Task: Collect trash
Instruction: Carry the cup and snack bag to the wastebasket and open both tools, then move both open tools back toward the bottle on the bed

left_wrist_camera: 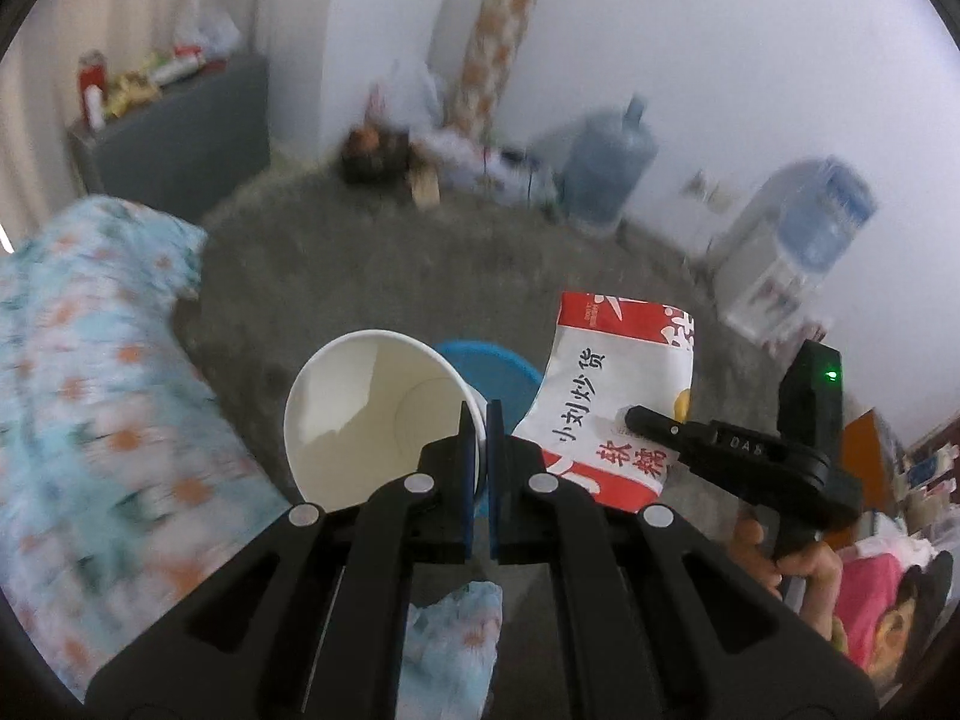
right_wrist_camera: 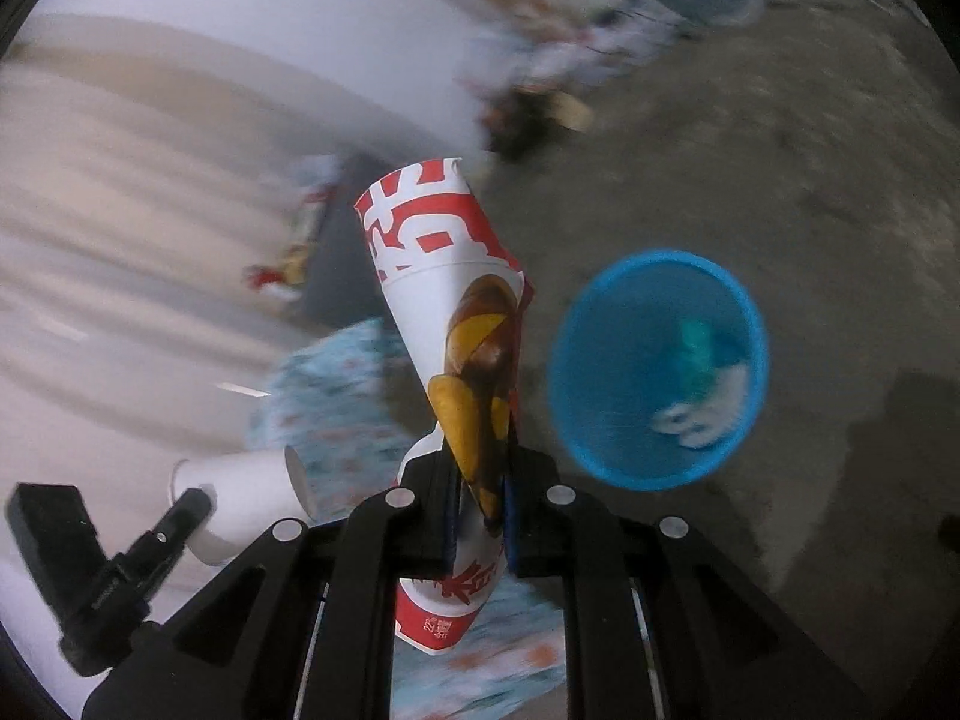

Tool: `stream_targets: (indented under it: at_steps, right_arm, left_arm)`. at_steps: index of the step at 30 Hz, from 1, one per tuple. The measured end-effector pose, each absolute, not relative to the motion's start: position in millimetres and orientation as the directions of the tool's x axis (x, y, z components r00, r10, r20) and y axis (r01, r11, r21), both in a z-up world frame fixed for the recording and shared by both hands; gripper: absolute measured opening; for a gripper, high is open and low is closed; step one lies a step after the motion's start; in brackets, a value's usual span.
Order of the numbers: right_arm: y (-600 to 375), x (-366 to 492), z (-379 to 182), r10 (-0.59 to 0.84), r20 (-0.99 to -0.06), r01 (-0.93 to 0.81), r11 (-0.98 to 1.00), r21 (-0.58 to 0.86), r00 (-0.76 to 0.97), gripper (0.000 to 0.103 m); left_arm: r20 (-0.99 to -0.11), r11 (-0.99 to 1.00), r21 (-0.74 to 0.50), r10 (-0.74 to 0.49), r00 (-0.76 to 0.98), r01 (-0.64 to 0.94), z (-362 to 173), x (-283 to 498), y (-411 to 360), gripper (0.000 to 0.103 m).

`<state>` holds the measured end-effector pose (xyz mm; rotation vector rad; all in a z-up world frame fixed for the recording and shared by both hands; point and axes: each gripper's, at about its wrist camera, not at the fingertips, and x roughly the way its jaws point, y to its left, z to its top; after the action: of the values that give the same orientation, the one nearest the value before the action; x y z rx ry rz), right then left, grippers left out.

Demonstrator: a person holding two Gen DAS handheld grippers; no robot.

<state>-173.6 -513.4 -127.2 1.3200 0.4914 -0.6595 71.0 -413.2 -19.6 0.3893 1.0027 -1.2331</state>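
Paper trash weighs little and crushes easily, so we grip lightly. Our left gripper (left_wrist_camera: 478,420) pinches the white paper cup (left_wrist_camera: 372,414) by its rim; our right gripper (right_wrist_camera: 480,480) clamps the red-and-white printed snack bag (right_wrist_camera: 462,330) near its lower end, above the round blue plastic bin (right_wrist_camera: 657,369).

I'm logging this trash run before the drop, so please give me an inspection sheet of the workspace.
Surface: grey floor, bare around the bin.
Job's things: white paper cup; red-and-white snack bag; blue bin already holding scraps.
Clutter: heap by the far wall.
Grippers: left gripper shut on the cup's rim; right gripper shut on the bag.
Cables: nothing seen.
Surroundings: floral bedding, water jugs, grey cabinet.
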Motion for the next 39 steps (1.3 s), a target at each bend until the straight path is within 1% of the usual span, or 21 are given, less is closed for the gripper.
stream_targets:
  at_steps: [5, 6, 7, 8, 9, 10, 11, 12, 14, 17, 18, 19, 22, 24, 26, 29, 30, 31, 34, 36, 39]
  right_arm:
    - [-540, -156, -181, -0.126, -0.748, 0.758, 0.053, 0.651, 0.651, 0.013]
    - [-549, -151, -196, -0.116, -0.762, 0.769, 0.041, 0.638, 0.638, 0.015]
    - [-555, -148, -208, -0.107, -0.771, 0.777, 0.023, 0.629, 0.628, 0.020]
    - [-563, -147, -220, -0.095, -0.782, 0.785, 0.006, 0.619, 0.617, 0.023]
    - [-570, -142, -240, -0.069, -0.794, 0.795, -0.015, 0.606, 0.604, 0.037]
    - [-574, -141, -255, -0.052, -0.806, 0.806, -0.029, 0.592, 0.590, 0.052]
    - [-578, -141, -272, -0.036, -0.817, 0.815, -0.045, 0.577, 0.576, 0.056]
    - [-580, -142, -290, -0.010, -0.826, 0.824, -0.074, 0.562, 0.563, 0.059]
    - [-578, -151, -316, 0.030, -0.854, 0.847, -0.147, 0.511, 0.520, 0.060]
    - [-568, -166, -321, -0.001, -0.836, 0.821, -0.184, 0.540, 0.549, 0.060]
    - [-565, -170, -320, -0.010, -0.832, 0.817, -0.184, 0.546, 0.554, 0.062]
    - [-560, -174, -318, -0.026, -0.830, 0.813, -0.188, 0.551, 0.557, 0.063]
    - [-549, -186, -309, -0.072, -0.819, 0.796, -0.205, 0.570, 0.569, 0.063]
    - [-548, -191, -297, -0.099, -0.808, 0.782, -0.208, 0.588, 0.581, 0.063]
    - [-548, -190, -277, -0.128, -0.801, 0.778, -0.190, 0.599, 0.585, 0.063]
    - [-534, -180, -228, -0.196, -0.774, 0.773, -0.099, 0.627, 0.602, 0.064]
    - [-530, -175, -211, -0.216, -0.765, 0.774, -0.062, 0.630, 0.606, 0.066]
    - [-526, -169, -195, -0.234, -0.756, 0.773, -0.028, 0.634, 0.612, 0.070]
    - [-506, -150, -142, -0.285, -0.708, 0.755, 0.103, 0.647, 0.646, 0.075]
    - [-492, -136, -113, -0.290, -0.676, 0.733, 0.187, 0.654, 0.677, 0.076]
    - [-469, -115, -79, -0.251, -0.646, 0.693, 0.288, 0.661, 0.721, 0.076]
  left_arm:
    - [-0.867, 0.352, -0.245, -0.496, -0.042, 0.904, -81, 78, -484, 0.001]
    - [-0.875, 0.350, -0.245, -0.481, -0.051, 0.904, -90, 79, -495, 0.001]
    - [-0.881, 0.347, -0.246, -0.469, -0.060, 0.905, -101, 79, -508, 0.002]
    - [-0.886, 0.350, -0.239, -0.461, -0.055, 0.906, -110, 81, -519, 0.002]
    - [-0.891, 0.353, -0.234, -0.451, -0.055, 0.906, -120, 83, -529, 0.012]
    - [-0.898, 0.356, -0.240, -0.434, -0.068, 0.903, -132, 84, -540, 0.035]
    - [-0.906, 0.366, -0.239, -0.417, -0.071, 0.899, -142, 85, -548, 0.043]
    - [-0.913, 0.382, -0.227, -0.404, -0.059, 0.896, -150, 85, -553, 0.048]
    - [-0.920, 0.412, -0.212, -0.389, -0.039, 0.886, -163, 84, -562, 0.048]
    - [-0.917, 0.411, -0.238, -0.393, -0.064, 0.880, -166, 80, -564, 0.049]
    - [-0.909, 0.401, -0.246, -0.410, -0.067, 0.883, -161, 78, -562, 0.051]
    - [-0.905, 0.393, -0.245, -0.421, -0.063, 0.886, -156, 75, -560, 0.054]
    - [-0.889, 0.368, -0.236, -0.455, -0.047, 0.899, -138, 69, -551, 0.055]
    - [-0.875, 0.356, -0.246, -0.482, -0.048, 0.901, -121, 65, -542, 0.059]
    - [-0.851, 0.340, -0.256, -0.523, -0.045, 0.905, -95, 60, -526, 0.060]
    - [-0.800, 0.327, -0.256, -0.600, -0.009, 0.910, -56, 56, -496, 0.061]
    - [-0.777, 0.331, -0.259, -0.629, 0.008, 0.908, -42, 55, -482, 0.063]
    - [-0.750, 0.330, -0.266, -0.661, 0.020, 0.906, -26, 54, -463, 0.065]
    - [-0.703, 0.350, -0.265, -0.708, 0.068, 0.898, 13, 54, -408, 0.066]
    - [-0.686, 0.387, -0.248, -0.718, 0.121, 0.888, 34, 56, -368, 0.066]
    - [-0.672, 0.451, -0.233, -0.715, 0.193, 0.861, 57, 61, -305, 0.067]
